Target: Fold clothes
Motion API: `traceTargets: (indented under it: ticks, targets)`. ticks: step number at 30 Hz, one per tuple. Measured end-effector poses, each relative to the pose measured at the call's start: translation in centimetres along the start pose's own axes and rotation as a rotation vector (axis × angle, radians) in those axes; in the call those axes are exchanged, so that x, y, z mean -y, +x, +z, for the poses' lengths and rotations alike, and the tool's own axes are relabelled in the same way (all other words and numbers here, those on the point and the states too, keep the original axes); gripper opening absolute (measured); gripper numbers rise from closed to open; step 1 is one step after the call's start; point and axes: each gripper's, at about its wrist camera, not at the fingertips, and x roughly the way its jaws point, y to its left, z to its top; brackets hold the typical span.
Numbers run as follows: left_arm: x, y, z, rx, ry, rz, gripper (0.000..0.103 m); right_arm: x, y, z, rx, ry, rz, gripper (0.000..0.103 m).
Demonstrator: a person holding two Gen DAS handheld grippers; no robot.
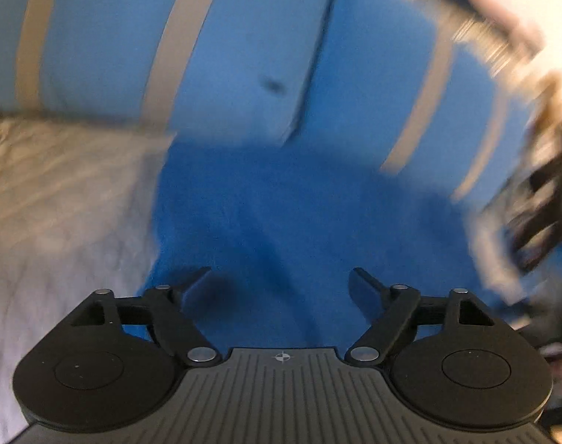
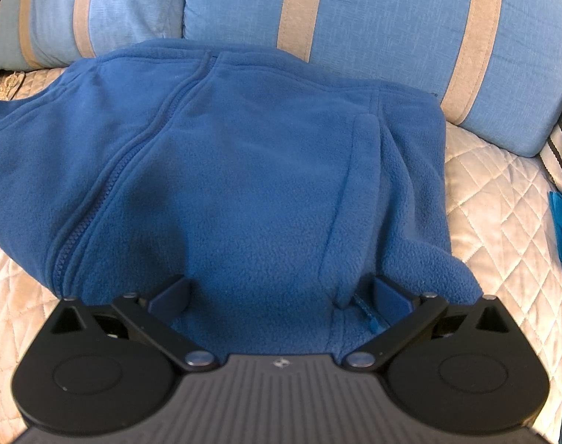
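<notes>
My left gripper [image 1: 281, 285] stands wide open above the blue fleece jacket [image 1: 281, 222] with nothing between its fingers; that view is smeared by blur, so the jacket's edges and the clutter at the right rim are hard to make out. My right gripper [image 2: 281, 292] is also spread wide, its fingers set against the jacket's near hem, though whether the pads press the cloth I cannot tell; the jacket lies on the quilted bedspread [image 2: 503, 185], its far edge against two striped blue pillows [image 2: 392, 18]; the jacket's left side is cut off.
</notes>
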Motion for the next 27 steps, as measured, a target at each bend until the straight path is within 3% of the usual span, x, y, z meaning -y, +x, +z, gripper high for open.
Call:
traceTargets:
  ticks: [2,3,5,9,15,22,27]
  targets:
    - [-0.4,2.8,-1.2,-0.118,-0.022,0.079,0.089,0.0,0.0,-0.1,0.000,-0.004,-0.001,0.102]
    - [-0.8,3.6,-1.8,-0.127,-0.032,0.086,0.098,0.0,0.0,-0.1,0.000,-0.006,-0.001,0.102]
    - [-1.9,4.2,-2.5,-0.115,-0.067,0.056,0.103,-0.1,0.0,-0.1,0.000,-0.011,-0.002,0.102]
    - [-2.9,4.4,-2.8,-0.109,-0.084,0.017,0.103,-0.2,0.0,-0.2,0.002,-0.018,-0.004,0.102]
    - [-1.1,4.3,-3.8,-0.029,-0.032,0.107,0.103,-0.3,0.1,-0.3,0.006,-0.020,-0.002,0.102]
    - [1.5,2.5,-1.8,-0.063,-0.008,0.197,0.103,-0.5,-0.3,-0.5,0.018,-0.032,-0.002,0.102]
    - [6.0,0.9,-1.2,-0.047,0.093,0.117,0.103,-0.5,-2.4,0.8,0.043,0.018,-0.002,0.103]
